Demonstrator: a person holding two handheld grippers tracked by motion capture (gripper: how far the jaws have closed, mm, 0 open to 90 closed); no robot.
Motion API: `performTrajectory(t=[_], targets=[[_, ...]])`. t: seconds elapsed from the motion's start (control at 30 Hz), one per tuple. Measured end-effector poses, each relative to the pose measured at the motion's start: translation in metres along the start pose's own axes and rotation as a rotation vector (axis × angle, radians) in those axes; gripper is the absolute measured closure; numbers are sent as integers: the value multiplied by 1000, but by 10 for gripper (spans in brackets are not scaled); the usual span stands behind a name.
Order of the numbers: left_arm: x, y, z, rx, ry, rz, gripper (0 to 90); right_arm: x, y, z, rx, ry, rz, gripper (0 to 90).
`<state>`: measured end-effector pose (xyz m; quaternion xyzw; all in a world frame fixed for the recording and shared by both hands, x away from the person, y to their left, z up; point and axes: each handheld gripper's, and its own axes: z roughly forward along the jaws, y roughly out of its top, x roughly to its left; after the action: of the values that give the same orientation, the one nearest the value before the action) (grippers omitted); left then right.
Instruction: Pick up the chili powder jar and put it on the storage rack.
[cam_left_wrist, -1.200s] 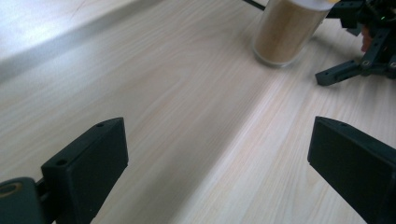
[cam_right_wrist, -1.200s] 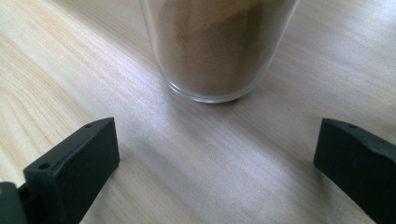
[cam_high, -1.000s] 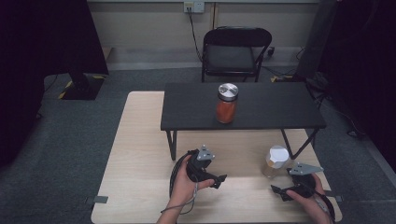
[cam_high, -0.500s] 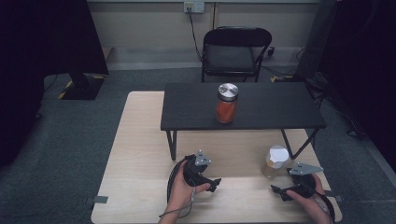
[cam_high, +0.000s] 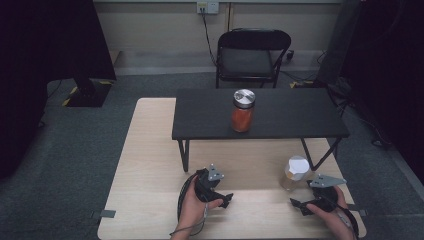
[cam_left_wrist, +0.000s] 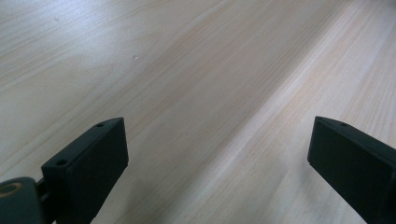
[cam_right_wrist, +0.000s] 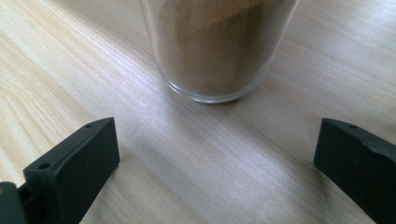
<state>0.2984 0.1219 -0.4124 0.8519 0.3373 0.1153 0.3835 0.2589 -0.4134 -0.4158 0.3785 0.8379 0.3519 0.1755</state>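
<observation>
standing white-lidded jar (cam_high: 295, 173) of brown powder, steel-lidded jar (cam_high: 242, 110) of orange contents

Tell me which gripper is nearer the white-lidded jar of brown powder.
Right. The right gripper sits just in front of the jar, jaws open toward it; the left gripper is farther left.

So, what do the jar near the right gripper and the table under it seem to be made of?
The jar looks like clear glass: smooth, shiny at its base, with brown powder visible through the wall. Its lid is white, perhaps plastic; I cannot tell for sure. The table looks like pale wood or wood-look laminate with a matte finish, since long grain lines run across it.
</observation>
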Motion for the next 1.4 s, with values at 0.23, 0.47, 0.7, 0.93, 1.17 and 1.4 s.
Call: performTrajectory(t=[0.23,0.47,0.7,0.93,1.17,1.4], targets=[[-3,-1,1,17,10,14,46,0,0,0,0,0,0,0],[-5,-4,2,21,24,35,42,0,0,0,0,0,0,0],[-9,-7,4,18,33,53,10,0,0,0,0,0,0,0],[-7,-12,3,-1,22,65,0,0,0,0,0,0,0,0],[-7,-13,3,-2,23,66,0,0,0,0,0,0,-1,0],[-7,-13,3,-3,23,66,0,0,0,0,0,0,-2,0]])
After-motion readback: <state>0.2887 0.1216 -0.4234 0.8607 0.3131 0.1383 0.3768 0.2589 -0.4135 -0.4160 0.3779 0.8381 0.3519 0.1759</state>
